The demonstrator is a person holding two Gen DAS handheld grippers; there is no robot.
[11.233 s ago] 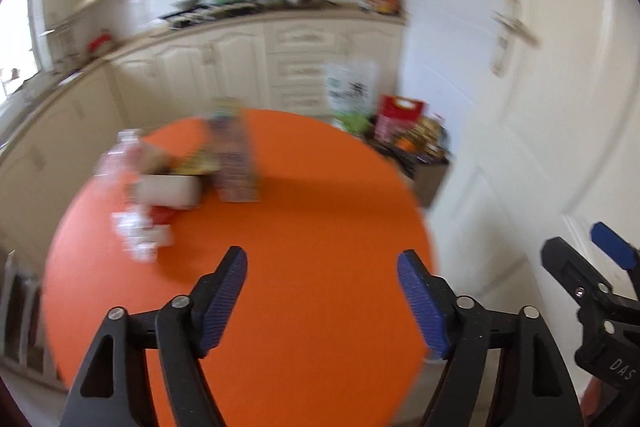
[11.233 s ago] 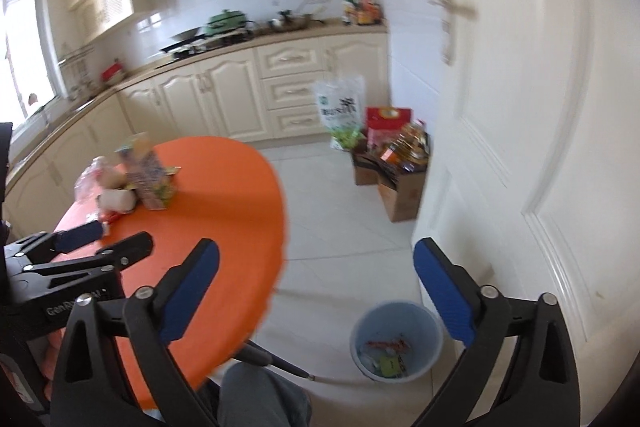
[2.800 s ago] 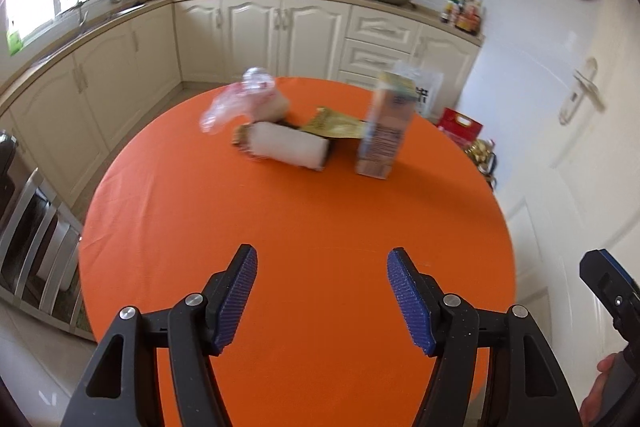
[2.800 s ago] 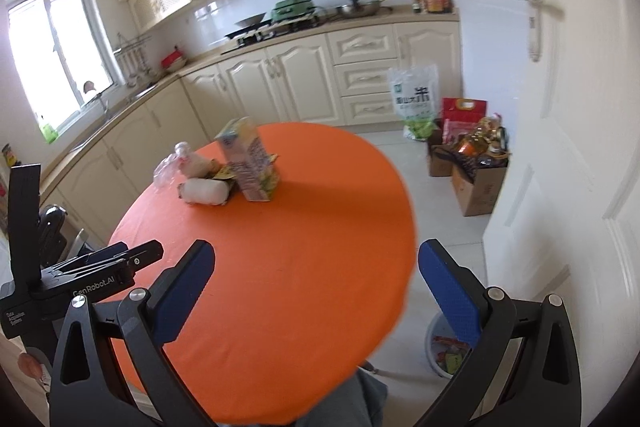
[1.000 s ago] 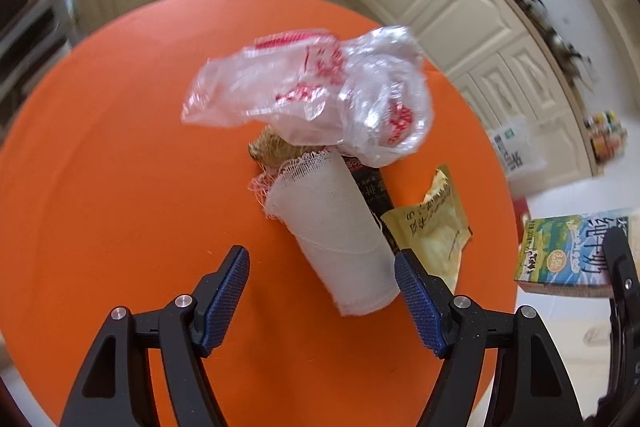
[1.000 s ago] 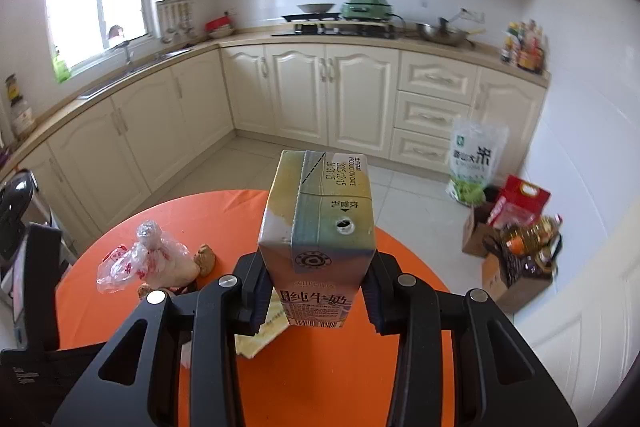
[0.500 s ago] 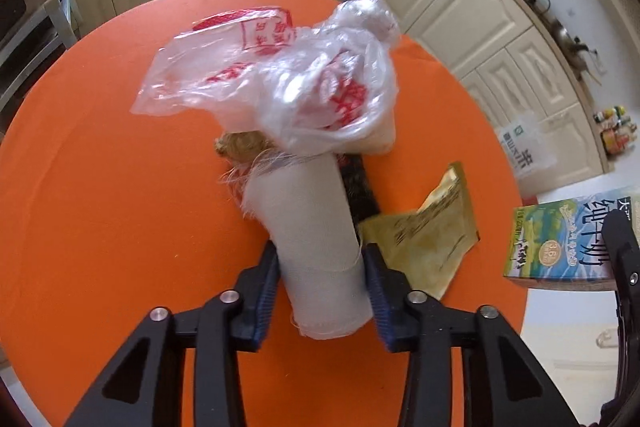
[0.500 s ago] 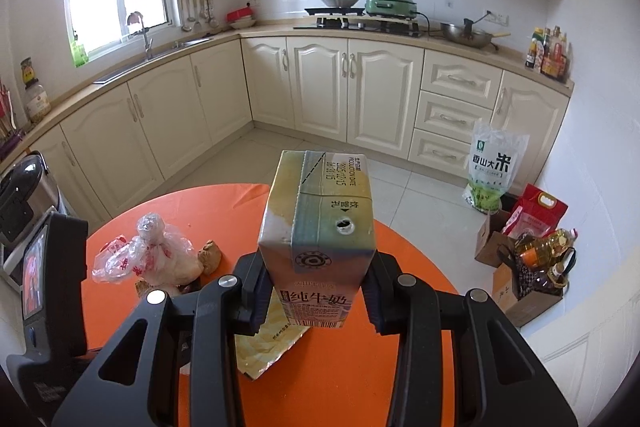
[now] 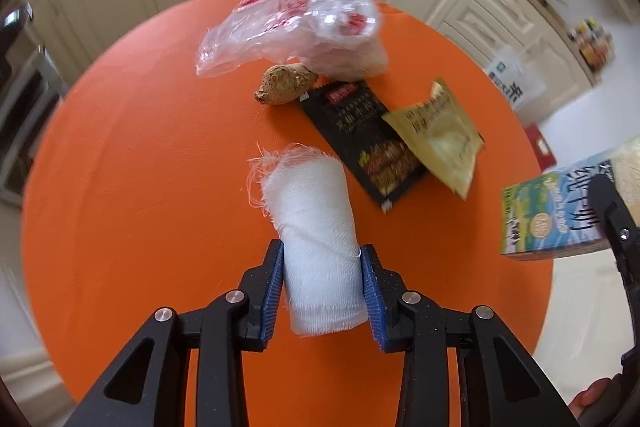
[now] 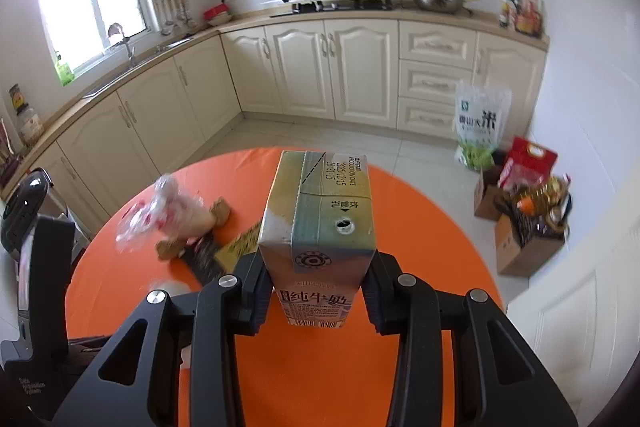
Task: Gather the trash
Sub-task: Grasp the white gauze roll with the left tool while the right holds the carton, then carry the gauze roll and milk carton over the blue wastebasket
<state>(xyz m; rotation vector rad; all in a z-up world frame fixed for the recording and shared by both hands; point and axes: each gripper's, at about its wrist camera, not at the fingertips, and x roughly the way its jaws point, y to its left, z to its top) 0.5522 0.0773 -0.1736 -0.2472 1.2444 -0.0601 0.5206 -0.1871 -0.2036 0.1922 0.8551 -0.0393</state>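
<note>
White gauze, frayed at its far end, fills the left wrist view: the gauze roll (image 9: pixel 316 239) sits between the blue pads of the left gripper (image 9: pixel 323 291), whose jaws have just closed onto its near half and now pinch it. It looks lifted just clear of the orange table (image 9: pixel 132 167). Beyond the roll lie a black snack wrapper (image 9: pixel 362 143), a yellow packet (image 9: pixel 438 135) overlapping the wrapper's right edge, a knob of ginger (image 9: pixel 286 83) and a crumpled plastic bag (image 9: pixel 296 27). My judgement: the roll is soft and squashes, so the grip should stay firm and the lift straight, keeping the loose threads from dragging the wrapper along.

The right wrist view shows the right gripper (image 10: pixel 316 293) clamped on the lower part of a milk carton (image 10: pixel 320 223), upright, with a straw hole in its top. Only this view shows the kitchen behind the roll's table: cabinets, stove, a rice bag (image 10: pixel 482 121) on the floor. No bin shows in either view, so carrying both pieces off means finding it first. The left view alone shows the gauze grip.
</note>
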